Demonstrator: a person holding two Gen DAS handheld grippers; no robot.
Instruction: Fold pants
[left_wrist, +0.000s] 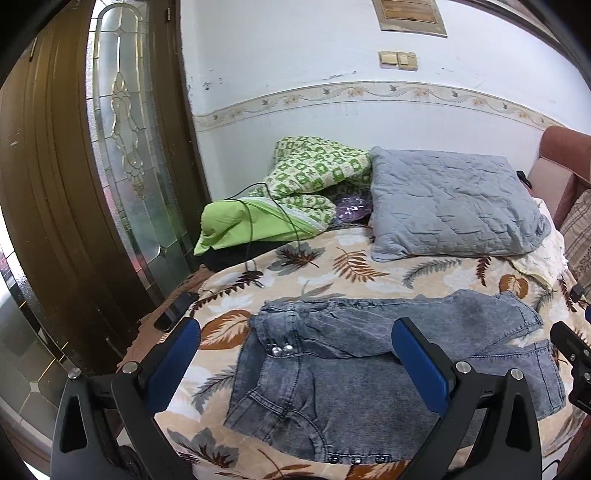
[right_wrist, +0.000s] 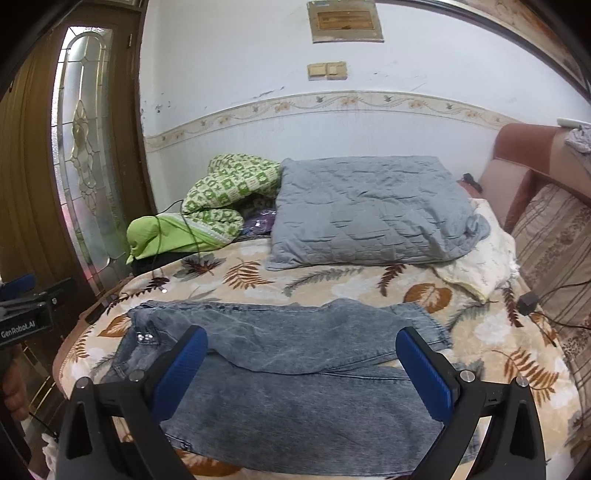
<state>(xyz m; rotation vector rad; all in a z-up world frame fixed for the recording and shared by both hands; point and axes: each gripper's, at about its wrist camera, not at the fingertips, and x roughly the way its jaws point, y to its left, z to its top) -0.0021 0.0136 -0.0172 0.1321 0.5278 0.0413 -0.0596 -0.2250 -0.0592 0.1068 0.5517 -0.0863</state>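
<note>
Grey-blue denim pants (left_wrist: 332, 373) lie on the leaf-print bedspread (left_wrist: 295, 273), waist to the left, legs running right, with one part folded over the rest. They also show in the right wrist view (right_wrist: 295, 373). My left gripper (left_wrist: 295, 354) is open and empty, hovering above the waist end. My right gripper (right_wrist: 301, 358) is open and empty, hovering above the legs. The right gripper's edge shows at the far right of the left wrist view (left_wrist: 572, 362); the left gripper shows at the left of the right wrist view (right_wrist: 26, 310).
A grey quilted pillow (right_wrist: 369, 214), a green patterned blanket (right_wrist: 221, 192) and a thin black cable (left_wrist: 255, 221) lie at the bed's far side by the wall. A phone (left_wrist: 177, 310) lies at the left bed edge beside a wooden door (left_wrist: 55, 184). A charger (right_wrist: 526, 302) sits near the sofa back.
</note>
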